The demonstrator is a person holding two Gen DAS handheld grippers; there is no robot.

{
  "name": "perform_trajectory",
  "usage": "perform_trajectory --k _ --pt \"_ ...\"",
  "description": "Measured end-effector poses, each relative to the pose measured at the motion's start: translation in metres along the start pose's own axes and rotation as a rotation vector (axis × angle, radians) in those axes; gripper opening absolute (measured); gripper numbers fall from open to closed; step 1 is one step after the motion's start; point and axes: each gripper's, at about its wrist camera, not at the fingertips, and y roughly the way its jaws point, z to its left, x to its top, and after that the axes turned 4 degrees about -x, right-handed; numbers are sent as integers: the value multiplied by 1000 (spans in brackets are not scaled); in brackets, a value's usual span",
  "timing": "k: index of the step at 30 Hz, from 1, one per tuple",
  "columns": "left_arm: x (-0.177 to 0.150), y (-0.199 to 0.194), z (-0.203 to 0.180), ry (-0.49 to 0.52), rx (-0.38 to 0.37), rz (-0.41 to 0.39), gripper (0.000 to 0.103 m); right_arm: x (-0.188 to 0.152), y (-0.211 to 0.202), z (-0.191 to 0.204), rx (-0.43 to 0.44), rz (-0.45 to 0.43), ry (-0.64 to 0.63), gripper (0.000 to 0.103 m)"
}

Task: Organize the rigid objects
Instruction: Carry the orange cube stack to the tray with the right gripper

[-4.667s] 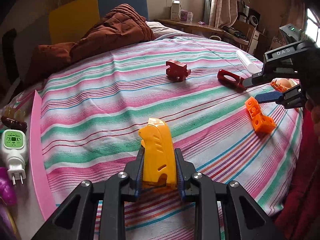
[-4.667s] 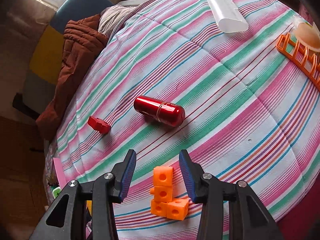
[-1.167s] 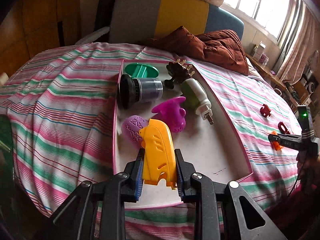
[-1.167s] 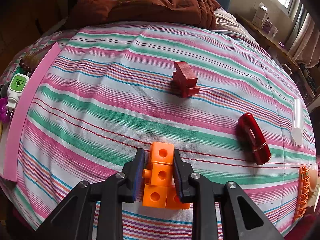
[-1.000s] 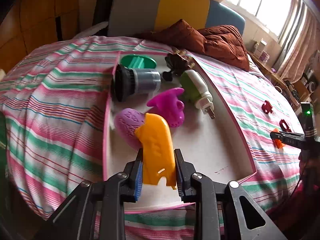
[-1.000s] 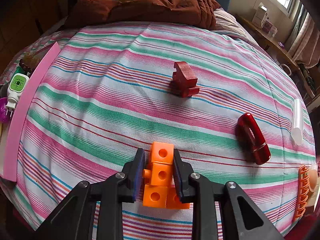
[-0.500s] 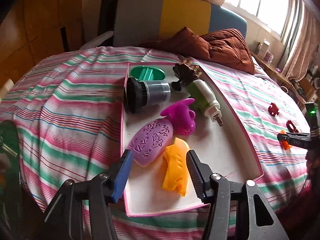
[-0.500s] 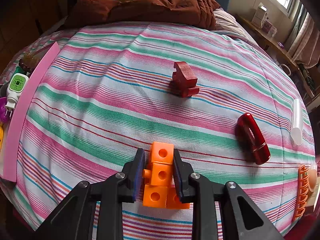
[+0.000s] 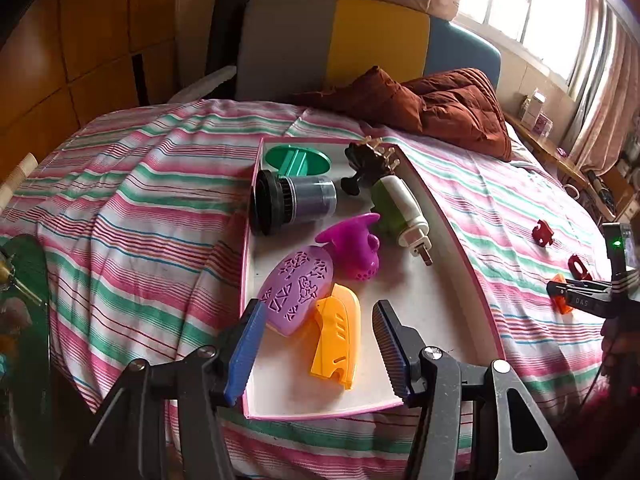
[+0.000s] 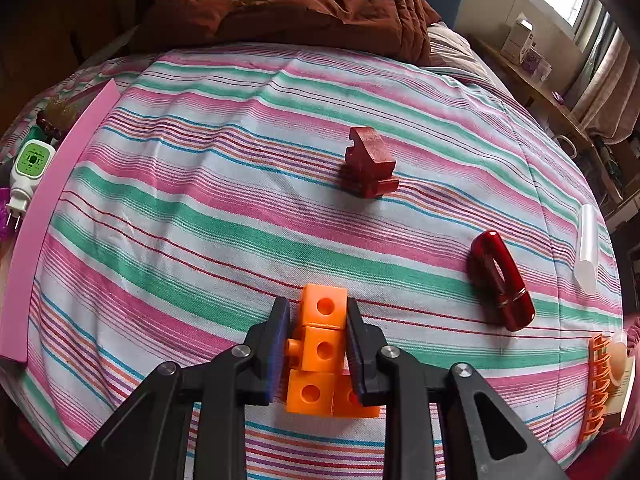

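My left gripper point(image 9: 318, 342) is open above the near end of the pink-rimmed white tray point(image 9: 460, 240). The yellow plastic piece point(image 9: 336, 340) lies loose in the tray between the jaws, against a purple perforated oval point(image 9: 296, 292). My right gripper point(image 10: 318, 342) is shut on the orange linked cubes point(image 10: 322, 336), low over the striped bedspread; it also shows in the left wrist view point(image 9: 580, 300). A dark red block point(image 10: 370, 168) and a glossy red oval ring point(image 10: 500, 280) lie on the bedspread beyond it.
The tray also holds a green lid point(image 9: 298, 158), a black and grey jar point(image 9: 292, 200), a magenta piece point(image 9: 356, 244), a green-white plug point(image 9: 400, 208) and a dark object point(image 9: 370, 160). A brown quilt point(image 9: 440, 108), a clear tube point(image 10: 586, 248) and an orange rack point(image 10: 600, 384) are nearby.
My left gripper carried the yellow piece from the bedspread to the tray, opened and let it go there. My right gripper closed on the orange cubes and has stayed still.
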Motion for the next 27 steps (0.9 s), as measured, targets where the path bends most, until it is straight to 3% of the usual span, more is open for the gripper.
perform_trajectory --k 4,11,17,27 --pt "2 -6 0 8 15 -22 56 1 -2 1 6 6 10 26" --pt "3 -12 8 0 29 -37 57 6 -15 10 96 16 40 26" --pt "-1 -13 14 -15 37 -41 57 16 -44 32 147 -45 10 26" --pt "-3 -16 27 -44 64 -55 57 29 -99 117 403 -144 -105 26"
